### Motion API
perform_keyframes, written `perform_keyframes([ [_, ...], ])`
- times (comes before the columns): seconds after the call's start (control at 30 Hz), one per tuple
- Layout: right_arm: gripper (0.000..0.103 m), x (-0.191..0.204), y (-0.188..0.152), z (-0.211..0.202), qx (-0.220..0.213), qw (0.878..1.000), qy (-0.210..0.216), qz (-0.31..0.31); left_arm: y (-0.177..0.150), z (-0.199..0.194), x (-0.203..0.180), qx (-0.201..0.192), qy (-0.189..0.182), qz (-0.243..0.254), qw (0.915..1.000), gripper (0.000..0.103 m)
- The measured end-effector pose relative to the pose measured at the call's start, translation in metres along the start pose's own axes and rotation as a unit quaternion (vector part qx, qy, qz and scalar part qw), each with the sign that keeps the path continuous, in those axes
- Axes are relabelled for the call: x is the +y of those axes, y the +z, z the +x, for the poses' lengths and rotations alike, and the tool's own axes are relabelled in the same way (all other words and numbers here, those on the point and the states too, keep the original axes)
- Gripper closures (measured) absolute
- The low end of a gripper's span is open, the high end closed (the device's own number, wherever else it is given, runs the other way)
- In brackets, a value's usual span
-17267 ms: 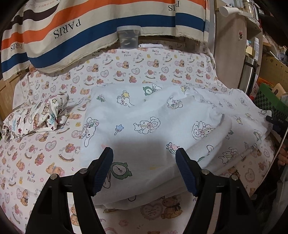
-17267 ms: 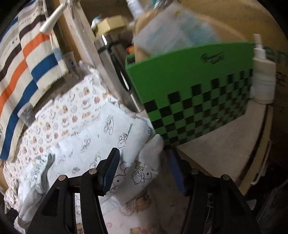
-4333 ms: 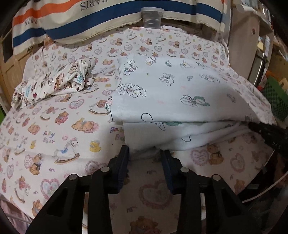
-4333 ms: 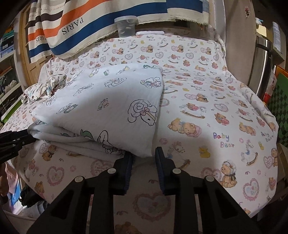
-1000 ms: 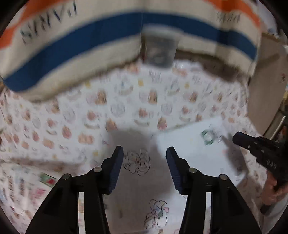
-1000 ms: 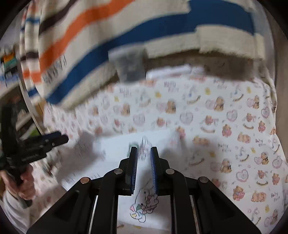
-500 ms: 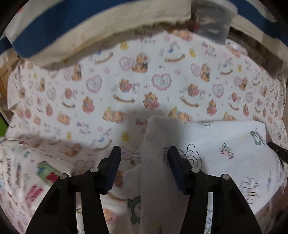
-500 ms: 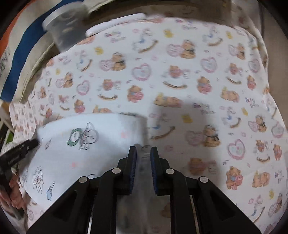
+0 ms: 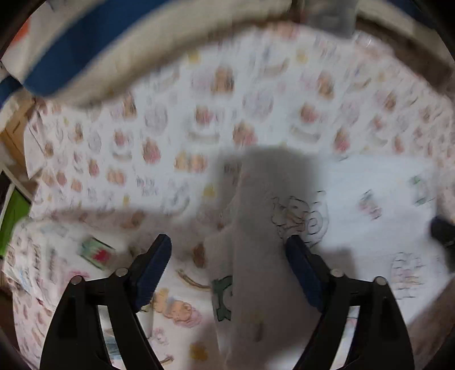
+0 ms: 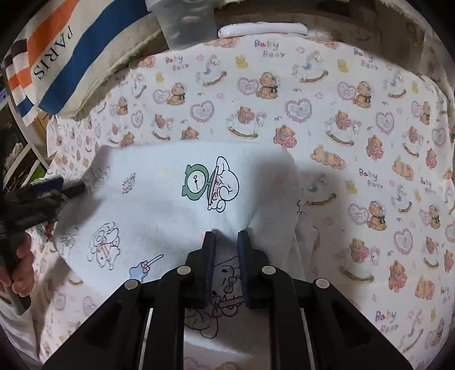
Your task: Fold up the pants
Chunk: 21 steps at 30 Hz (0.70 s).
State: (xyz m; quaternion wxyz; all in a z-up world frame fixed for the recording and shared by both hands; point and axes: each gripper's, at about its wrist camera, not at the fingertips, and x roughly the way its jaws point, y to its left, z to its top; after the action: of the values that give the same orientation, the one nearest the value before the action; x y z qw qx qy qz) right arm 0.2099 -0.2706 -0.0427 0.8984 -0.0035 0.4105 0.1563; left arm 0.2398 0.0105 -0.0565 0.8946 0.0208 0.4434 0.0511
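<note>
The white cartoon-print pants [image 10: 176,199] lie folded over on the bear-print sheet [image 10: 355,159]. My right gripper [image 10: 226,242] is shut on a fold of the pants near their right edge. My left gripper [image 9: 229,250] is open, its jaws wide apart over the pants' left edge [image 9: 256,227]; the fabric lies loose between them. The left wrist view is blurred. The left gripper also shows in the right wrist view [image 10: 57,187] at the pants' left side, held by a hand.
A striped PARIS cloth [image 10: 57,62] hangs at the back left. A clear plastic cup [image 10: 184,22] and a white bar [image 10: 261,28] sit at the sheet's far edge. A second printed garment [image 9: 42,256] lies at the left.
My left gripper has opened wide and let the pants' edge drop. My right gripper stays shut on the fabric, and the fold has come down flat on the sheet.
</note>
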Motion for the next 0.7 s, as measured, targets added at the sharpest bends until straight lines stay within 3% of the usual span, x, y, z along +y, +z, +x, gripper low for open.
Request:
perform_keyframes([
  [0.13,0.088,-0.007,-0.001,0.0,0.009,1.0,0.014,0.014,0.001,-0.006,0.003,-0.011,-0.003,-0.006,0.9999,0.014],
  [0.27,0.088,-0.008,-0.004,-0.001,0.012,1.0,0.018,0.02,0.0,0.002,0.006,0.003,-0.014,-0.018,0.9997,0.01],
  [0.43,0.088,-0.015,0.002,0.0,0.021,0.998,0.047,0.038,0.002,-0.003,0.007,-0.014,-0.02,-0.018,0.9995,0.015],
  [0.57,0.088,-0.025,0.008,-0.014,0.022,0.994,0.073,0.072,0.004,-0.044,-0.004,-0.088,-0.028,0.005,0.9957,0.019],
  [0.67,0.087,-0.033,0.012,-0.036,-0.003,0.995,0.061,0.081,-0.001,-0.095,-0.019,-0.166,-0.065,0.031,0.9836,0.018],
  [0.7,0.082,-0.038,0.013,-0.042,-0.011,0.994,0.055,0.09,-0.003,-0.11,-0.028,-0.181,-0.082,0.046,0.9789,0.018],
])
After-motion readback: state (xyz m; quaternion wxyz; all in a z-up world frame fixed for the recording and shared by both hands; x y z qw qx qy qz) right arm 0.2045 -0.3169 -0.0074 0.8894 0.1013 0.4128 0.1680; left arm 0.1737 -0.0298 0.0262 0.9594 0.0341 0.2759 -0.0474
